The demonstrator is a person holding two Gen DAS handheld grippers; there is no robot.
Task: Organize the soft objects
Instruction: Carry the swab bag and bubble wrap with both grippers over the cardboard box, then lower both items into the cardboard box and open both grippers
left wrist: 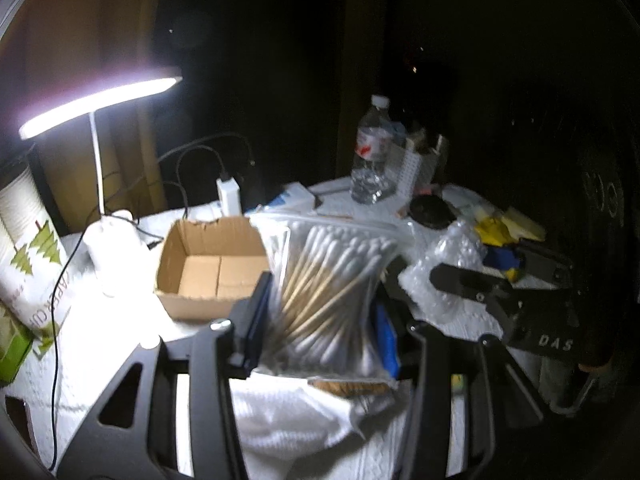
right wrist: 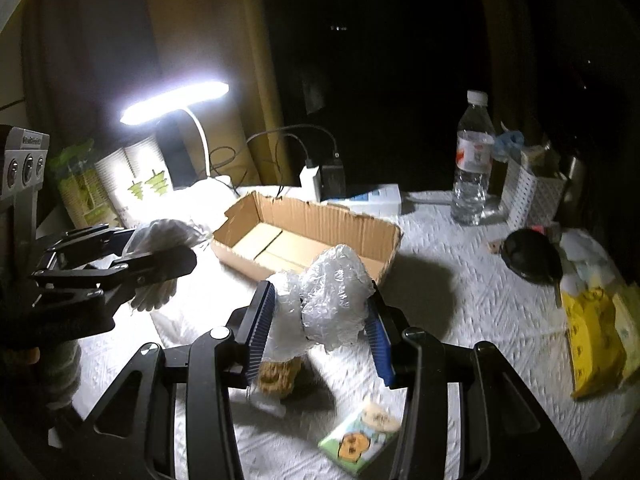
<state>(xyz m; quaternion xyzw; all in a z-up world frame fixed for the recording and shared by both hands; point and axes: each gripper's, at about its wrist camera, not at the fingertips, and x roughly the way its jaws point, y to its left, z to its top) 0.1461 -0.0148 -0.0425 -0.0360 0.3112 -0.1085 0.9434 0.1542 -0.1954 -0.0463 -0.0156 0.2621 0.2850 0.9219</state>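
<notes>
Table w/ white textured cover (right wrist: pixel 460 312): open cardboard box (right wrist: pixel 308 236) at center, lit desk lamp (right wrist: pixel 176 100) behind-left, water bottle (right wrist: pixel 472 160) & white perforated basket (right wrist: pixel 524 196) at back, yellow packet (right wrist: pixel 592 336) right, small cartoon-print pack (right wrist: pixel 360 436) at front.

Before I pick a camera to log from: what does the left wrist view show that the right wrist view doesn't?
Only the left wrist view shows the cotton swabs inside the bag of cotton swabs held by the left gripper.

Only the right wrist view shows the small illustrated packet and the right gripper closed on the bubble wrap.

Both show the empty cardboard box, lamp and water bottle.
</notes>
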